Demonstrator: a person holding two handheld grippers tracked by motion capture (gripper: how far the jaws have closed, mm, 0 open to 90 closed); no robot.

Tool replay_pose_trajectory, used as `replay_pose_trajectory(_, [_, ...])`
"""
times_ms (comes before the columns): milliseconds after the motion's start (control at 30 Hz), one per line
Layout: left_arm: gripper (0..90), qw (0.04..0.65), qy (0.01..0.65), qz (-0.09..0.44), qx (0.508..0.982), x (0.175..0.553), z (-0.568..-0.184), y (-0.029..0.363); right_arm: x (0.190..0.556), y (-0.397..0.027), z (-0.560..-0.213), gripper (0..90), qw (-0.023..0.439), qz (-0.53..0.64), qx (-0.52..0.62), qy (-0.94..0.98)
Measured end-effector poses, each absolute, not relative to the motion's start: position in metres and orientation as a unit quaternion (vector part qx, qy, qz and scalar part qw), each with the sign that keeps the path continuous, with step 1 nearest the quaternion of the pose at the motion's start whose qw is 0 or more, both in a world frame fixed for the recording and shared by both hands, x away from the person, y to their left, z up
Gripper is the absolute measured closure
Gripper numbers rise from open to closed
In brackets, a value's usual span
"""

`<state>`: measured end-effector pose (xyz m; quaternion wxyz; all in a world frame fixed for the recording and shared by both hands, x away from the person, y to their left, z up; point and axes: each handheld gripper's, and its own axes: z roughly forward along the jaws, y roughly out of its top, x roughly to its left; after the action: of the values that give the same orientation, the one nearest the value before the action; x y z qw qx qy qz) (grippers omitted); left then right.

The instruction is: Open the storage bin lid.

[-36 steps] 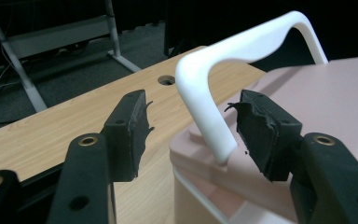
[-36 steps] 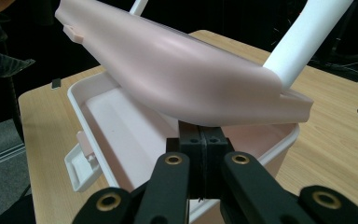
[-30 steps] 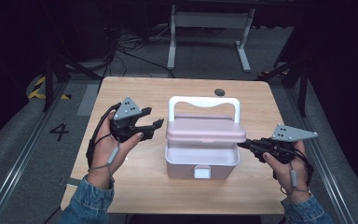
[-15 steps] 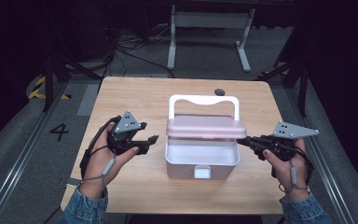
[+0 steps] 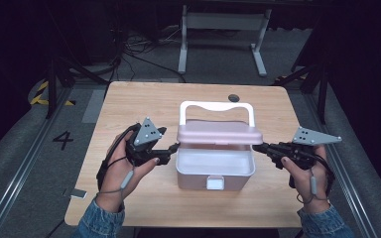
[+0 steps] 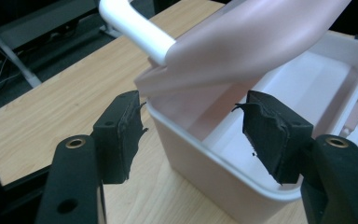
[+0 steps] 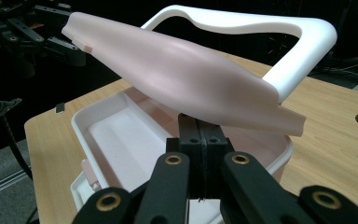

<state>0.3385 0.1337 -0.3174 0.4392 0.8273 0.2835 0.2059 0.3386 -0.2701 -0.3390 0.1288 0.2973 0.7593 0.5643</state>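
One box (image 5: 215, 171), one lid (image 5: 219, 134), one handle (image 5: 216, 105), two tongs, one table (image 5: 144, 106).

1. The box (image 5: 215, 171) is a pale pink, oblong plastic case sitting upright on the wooden table, at the centre of the high view.
2. Its lid (image 5: 220, 134) is pink, gently domed and raised part-way open, tilted above the back of the box so that the white inside shows in front.
3. A white, arched carrying handle (image 5: 216, 107) stands upright behind the lid.
4. A small whitish latch (image 5: 215, 183) hangs at the middle of the front wall, undone.
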Motion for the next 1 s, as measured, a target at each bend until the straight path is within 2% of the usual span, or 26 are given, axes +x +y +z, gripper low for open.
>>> replay_pose_trajectory(133, [38.2,0.468,0.283,0.195,0.814,0.34,-0.314,0.127,0.34,-0.27,-0.338,90.0,0.126,0.565,0.297,0.759])
replay_pose_trajectory(433, [41.3,0.481,0.275,0.194,0.809,0.348,-0.315,0.112,0.342,-0.27,-0.337,90.0,0.122,0.569,0.297,0.757])
replay_pose_trajectory(767, [38.2,0.476,0.271,0.241,0.801,0.357,-0.317,0.094,0.342,-0.271,-0.336,90.0,0.121,0.574,0.3,0.752])
replay_pose_trajectory(1000, [40.9,0.48,0.257,0.255,0.799,0.36,-0.317,0.086,0.34,-0.278,-0.336,90.0,0.126,0.576,0.307,0.747])
